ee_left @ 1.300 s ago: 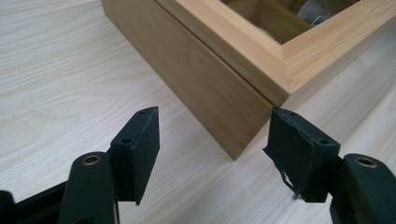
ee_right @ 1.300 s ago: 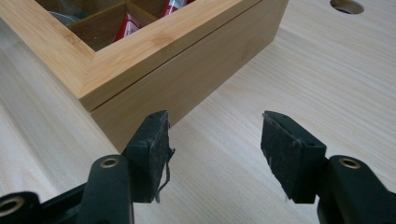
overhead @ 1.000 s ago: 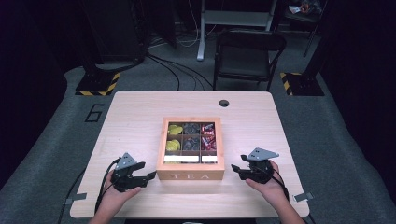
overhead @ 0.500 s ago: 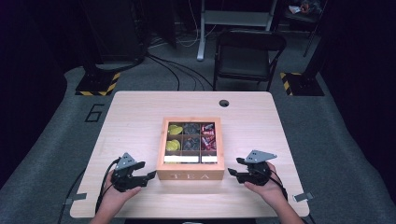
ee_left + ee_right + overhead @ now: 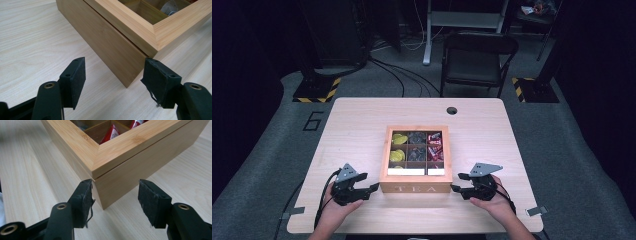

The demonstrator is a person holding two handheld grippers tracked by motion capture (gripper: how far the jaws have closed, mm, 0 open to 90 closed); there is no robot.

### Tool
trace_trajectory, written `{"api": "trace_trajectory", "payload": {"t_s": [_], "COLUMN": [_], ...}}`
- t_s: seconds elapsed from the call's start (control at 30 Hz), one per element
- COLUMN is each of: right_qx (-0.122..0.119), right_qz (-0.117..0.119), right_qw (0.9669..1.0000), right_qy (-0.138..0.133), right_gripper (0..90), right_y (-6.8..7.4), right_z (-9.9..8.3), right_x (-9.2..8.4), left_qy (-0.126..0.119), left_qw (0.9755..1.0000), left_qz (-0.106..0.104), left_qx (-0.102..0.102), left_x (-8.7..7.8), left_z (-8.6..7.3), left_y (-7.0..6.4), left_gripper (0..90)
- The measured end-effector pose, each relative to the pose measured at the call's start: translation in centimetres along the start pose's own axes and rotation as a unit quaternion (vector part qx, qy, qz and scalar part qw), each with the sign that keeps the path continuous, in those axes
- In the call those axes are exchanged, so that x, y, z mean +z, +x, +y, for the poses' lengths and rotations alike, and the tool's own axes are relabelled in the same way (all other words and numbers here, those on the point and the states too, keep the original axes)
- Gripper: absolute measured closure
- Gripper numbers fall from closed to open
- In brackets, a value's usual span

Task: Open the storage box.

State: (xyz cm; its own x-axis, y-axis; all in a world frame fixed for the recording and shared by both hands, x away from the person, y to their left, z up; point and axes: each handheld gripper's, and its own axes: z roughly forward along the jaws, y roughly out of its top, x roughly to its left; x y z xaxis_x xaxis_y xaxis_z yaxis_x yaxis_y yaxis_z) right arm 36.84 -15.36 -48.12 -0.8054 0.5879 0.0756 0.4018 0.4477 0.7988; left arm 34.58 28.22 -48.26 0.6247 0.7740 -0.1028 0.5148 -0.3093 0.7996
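Both grippers' fingers (image 5: 75, 75) gape, straddling the tea box (image 5: 416, 188) corners.

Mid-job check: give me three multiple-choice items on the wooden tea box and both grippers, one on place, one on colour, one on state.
1. Where does the light wooden tea box marked TEA stand?
A. At the table's far left corner
B. Between the two grippers, near the table's near edge
C. On the chair

2. What colour are the packets in the box's right-hand column?
A. Red
B. Blue
C. White

3. How do the left gripper and right gripper stand?
A. Both clamped on the lid
B. Left holds a packet
C. Both open, each aimed at a near corner of the box

Answers:
1 B: the high view shows a gripper on either side of the box.
2 A: red packets show there, also in the right gripper view.
3 C: the pads of each stand apart around a corner, pressing on nothing.
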Motion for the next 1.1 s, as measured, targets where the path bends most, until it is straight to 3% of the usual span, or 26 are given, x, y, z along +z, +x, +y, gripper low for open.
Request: {"api": "trace_trajectory", "payload": {"t_s": [0.27, 0.63, 0.67, 0.73, 0.8, 1.1], "right_qx": [0.006, 0.002, 0.001, -0.005, -0.016, -0.019], "right_qz": [0.012, 0.004, 0.003, 0.001, -0.001, -0.006], "right_qw": [0.9999, 0.9998, 0.9997, 0.9997, 0.9995, 0.9991], "right_qy": [-0.002, -0.018, -0.024, -0.025, -0.028, -0.038], "right_gripper": [45.7, 46.9, 47.0, 47.3, 47.7, 48.0], "right_y": [0.1, 0.3, 0.4, 0.5, 0.6, 0.9], "right_z": [0.2, 0.5, 0.5, 0.7, 0.8, 1.6], "right_x": [0.2, -0.1, 0.0, -0.1, -0.1, -0.4], "left_qy": [-0.002, -0.013, -0.007, -0.014, -0.014, -0.021], "left_qw": [1.0000, 0.9999, 1.0000, 0.9999, 0.9999, 0.9996], "left_qz": [0.001, 0.002, -0.004, -0.005, -0.003, -0.012], "left_qx": [-0.004, -0.005, 0.005, -0.009, -0.004, 0.013], "left_x": [0.0, 0.0, -0.2, -0.1, -0.1, -0.1], "left_z": [0.0, 0.2, 0.3, 0.3, 0.4, 1.4], "left_y": [-0.1, -0.2, -0.1, -0.3, -0.2, -0.8], "left_gripper": [34.7, 34.7, 34.7, 34.7, 34.6, 34.0]}}
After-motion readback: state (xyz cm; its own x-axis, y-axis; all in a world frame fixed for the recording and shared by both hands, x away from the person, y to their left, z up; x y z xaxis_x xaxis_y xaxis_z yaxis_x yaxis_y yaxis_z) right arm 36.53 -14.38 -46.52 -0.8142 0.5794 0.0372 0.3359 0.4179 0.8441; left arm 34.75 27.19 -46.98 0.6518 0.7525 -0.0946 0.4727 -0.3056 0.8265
